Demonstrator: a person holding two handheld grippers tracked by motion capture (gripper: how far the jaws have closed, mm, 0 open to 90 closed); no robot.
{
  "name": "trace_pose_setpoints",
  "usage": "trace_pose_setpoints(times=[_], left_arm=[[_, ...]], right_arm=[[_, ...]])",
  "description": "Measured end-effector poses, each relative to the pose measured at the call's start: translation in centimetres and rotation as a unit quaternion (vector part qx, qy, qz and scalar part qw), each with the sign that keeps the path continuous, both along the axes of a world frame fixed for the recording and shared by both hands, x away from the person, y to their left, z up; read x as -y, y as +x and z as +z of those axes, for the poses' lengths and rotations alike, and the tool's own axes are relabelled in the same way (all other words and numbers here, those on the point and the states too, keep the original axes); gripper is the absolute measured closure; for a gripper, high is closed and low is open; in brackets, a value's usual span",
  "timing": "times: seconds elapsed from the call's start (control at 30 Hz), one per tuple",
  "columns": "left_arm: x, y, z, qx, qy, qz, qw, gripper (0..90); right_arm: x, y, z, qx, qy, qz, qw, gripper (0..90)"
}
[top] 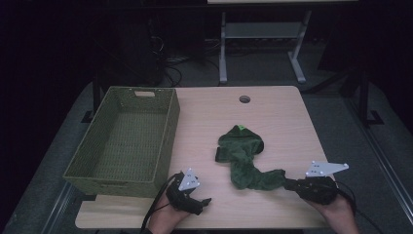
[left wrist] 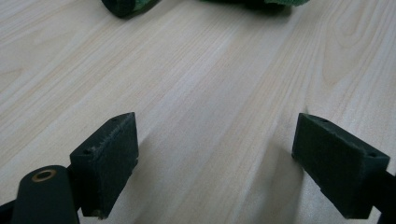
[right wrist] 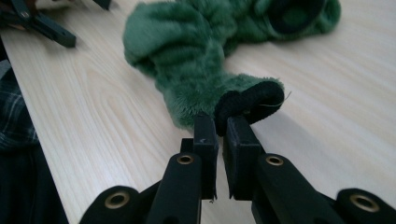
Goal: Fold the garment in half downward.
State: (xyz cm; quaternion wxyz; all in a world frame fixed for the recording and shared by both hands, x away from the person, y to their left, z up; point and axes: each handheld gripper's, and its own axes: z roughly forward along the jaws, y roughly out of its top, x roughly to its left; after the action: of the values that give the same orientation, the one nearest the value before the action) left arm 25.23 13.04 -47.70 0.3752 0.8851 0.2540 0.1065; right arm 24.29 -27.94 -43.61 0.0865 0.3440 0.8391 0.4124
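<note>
Right gripper view: right tongs (right wrist: 221,123) pinch the plush garment's (right wrist: 196,60) black-lined edge; soft, light, limp. Left tongs (left wrist: 229,154) spread, empty.

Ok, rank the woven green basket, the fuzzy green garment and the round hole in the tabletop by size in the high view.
1. Woven green basket, clearly largest.
2. Fuzzy green garment.
3. Round hole in the tabletop, smallest, though farthest from the camera.
</note>
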Motion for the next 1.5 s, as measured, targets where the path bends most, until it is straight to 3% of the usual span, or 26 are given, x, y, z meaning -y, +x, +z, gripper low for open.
trace_pose_setpoints(times=[0.63,0.9,1.1,1.4,1.5], left_arm=[[0.0,0.0,0.0,0.0,-0.003,0.002,1.0,13.7],[0.0,0.0,0.0,0.0,-0.002,0.001,1.0,13.7],[0.0,0.0,0.0,0.001,-0.002,0.001,1.0,13.7],[0.1,0.0,0.0,-0.001,-0.002,0.002,1.0,13.6],[0.1,0.0,0.0,0.0,-0.002,0.001,1.0,13.6]], right_arm=[[-3.6,1.6,2.5,0.047,0.028,0.059,0.9968,83.2],[-6.1,2.5,3.1,0.056,0.032,0.092,0.9937,82.9],[-8.2,3.3,2.8,0.048,0.027,0.113,0.9921,82.5],[-9.4,4.2,2.5,0.051,0.037,0.112,0.9917,70.5],[-9.0,4.3,2.6,0.052,0.038,0.094,0.9935,78.4]])
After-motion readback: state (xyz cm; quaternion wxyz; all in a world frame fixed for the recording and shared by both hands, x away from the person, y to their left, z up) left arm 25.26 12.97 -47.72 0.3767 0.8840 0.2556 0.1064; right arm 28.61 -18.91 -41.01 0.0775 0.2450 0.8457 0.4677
